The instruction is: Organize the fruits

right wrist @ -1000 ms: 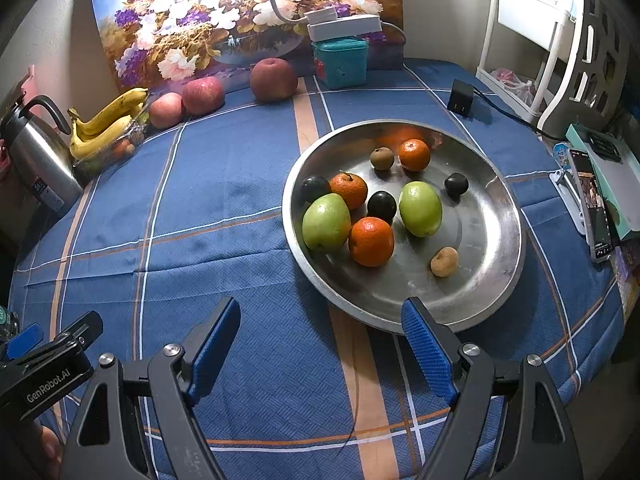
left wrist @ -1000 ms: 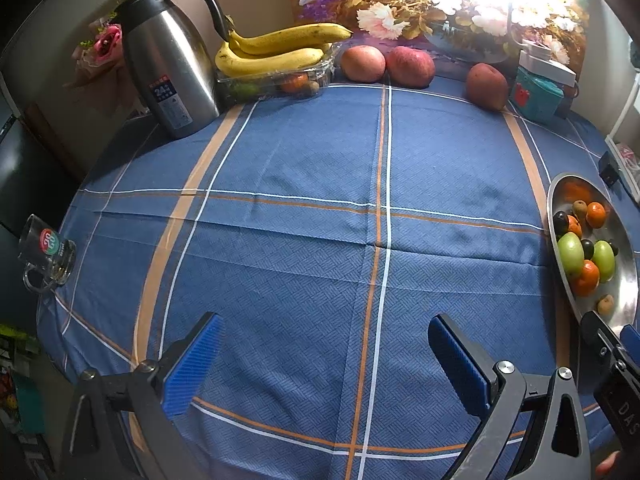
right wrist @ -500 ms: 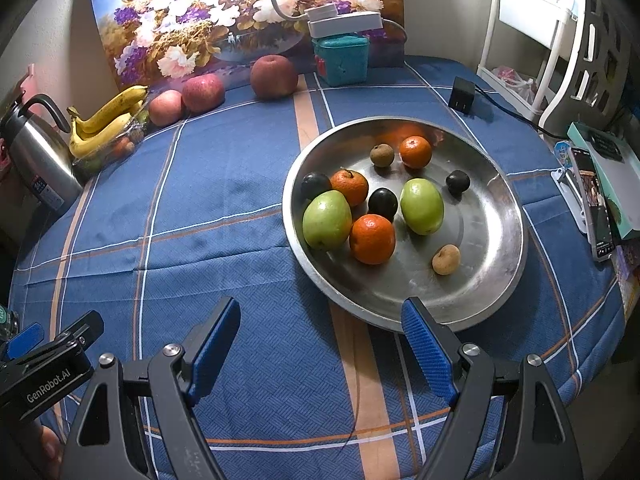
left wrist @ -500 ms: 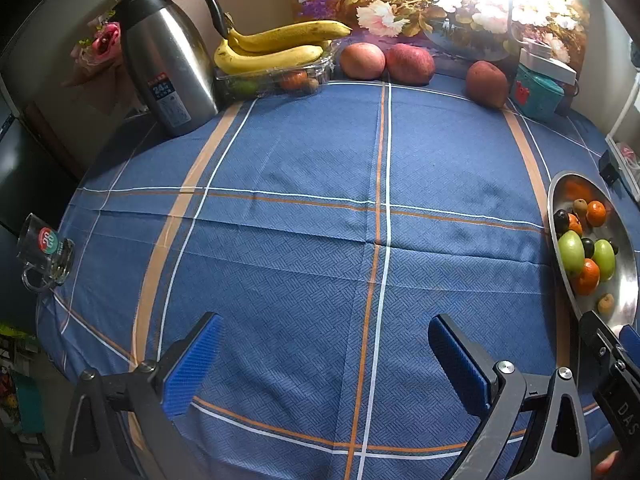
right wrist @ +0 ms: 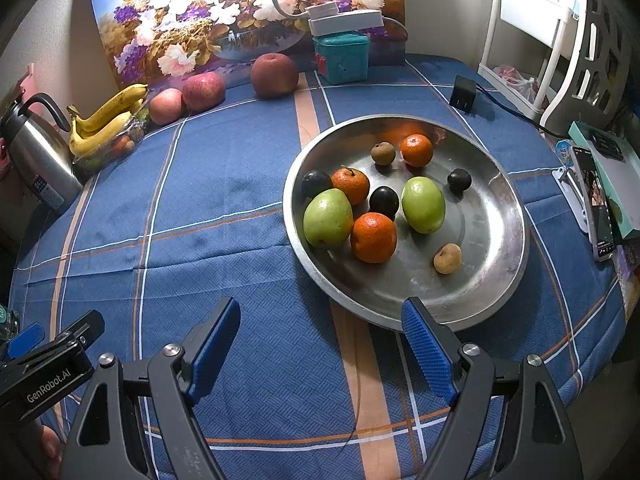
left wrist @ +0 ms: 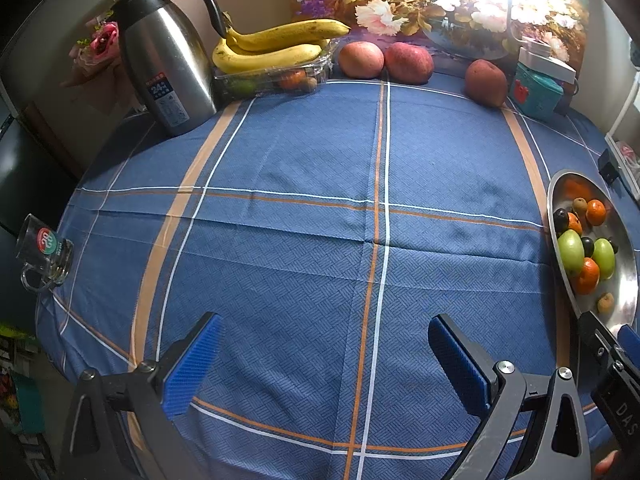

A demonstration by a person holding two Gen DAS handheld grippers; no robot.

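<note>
A round steel plate (right wrist: 492, 280) on the blue checked tablecloth holds two green pears (right wrist: 328, 218), several oranges (right wrist: 374, 237), dark plums and small brown fruits. Just short of its near rim, my right gripper (right wrist: 320, 312) hangs open and empty. The left wrist view shows the same plate (left wrist: 628, 280) at the far right edge. My left gripper (left wrist: 324, 326) is open and empty over bare cloth. Along the back wall lie bananas (left wrist: 276, 46) on a clear fruit box (left wrist: 272, 80) and three red apples (left wrist: 362, 60).
A steel thermos jug (left wrist: 164, 60) stands back left, and a glass mug (left wrist: 44, 252) sits at the left table edge. A teal box (right wrist: 342, 58) with a lamp, a black charger (right wrist: 463, 94) with cable, and a phone (right wrist: 596, 200) lie toward the right. A white chair stands beyond.
</note>
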